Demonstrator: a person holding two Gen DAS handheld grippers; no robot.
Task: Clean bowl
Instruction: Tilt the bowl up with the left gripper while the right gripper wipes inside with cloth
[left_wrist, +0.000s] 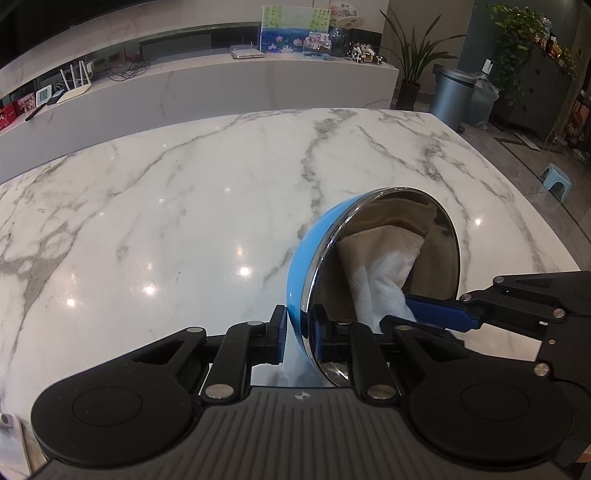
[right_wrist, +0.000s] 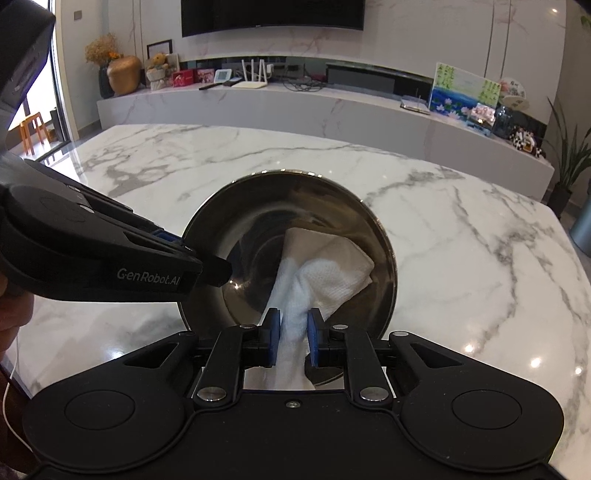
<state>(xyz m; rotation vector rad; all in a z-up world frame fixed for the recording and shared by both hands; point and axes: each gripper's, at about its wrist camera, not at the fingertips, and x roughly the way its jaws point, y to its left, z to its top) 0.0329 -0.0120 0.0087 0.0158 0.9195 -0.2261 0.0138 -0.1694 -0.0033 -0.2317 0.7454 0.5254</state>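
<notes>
A bowl (left_wrist: 317, 251), blue outside and shiny steel inside, is tipped on its side above the marble table (left_wrist: 166, 206). My left gripper (left_wrist: 301, 332) is shut on its rim, one pad outside and one inside. A white paper towel (left_wrist: 380, 273) lies inside the bowl. From the right, my right gripper (left_wrist: 410, 310) pinches the towel's near end. In the right wrist view the bowl (right_wrist: 258, 229) faces me, the paper towel (right_wrist: 325, 273) spreads across its steel inside, and my right gripper (right_wrist: 293, 334) is shut on the towel's bunched tail. The left gripper (right_wrist: 218, 266) clamps the bowl's left rim.
The marble table (right_wrist: 461, 258) stretches wide around the bowl, with glare spots on its polish. Behind it runs a long white ledge (right_wrist: 295, 99) with routers, pictures and ornaments. A grey bin (left_wrist: 452, 94) and potted plants (left_wrist: 413, 55) stand on the floor at the right.
</notes>
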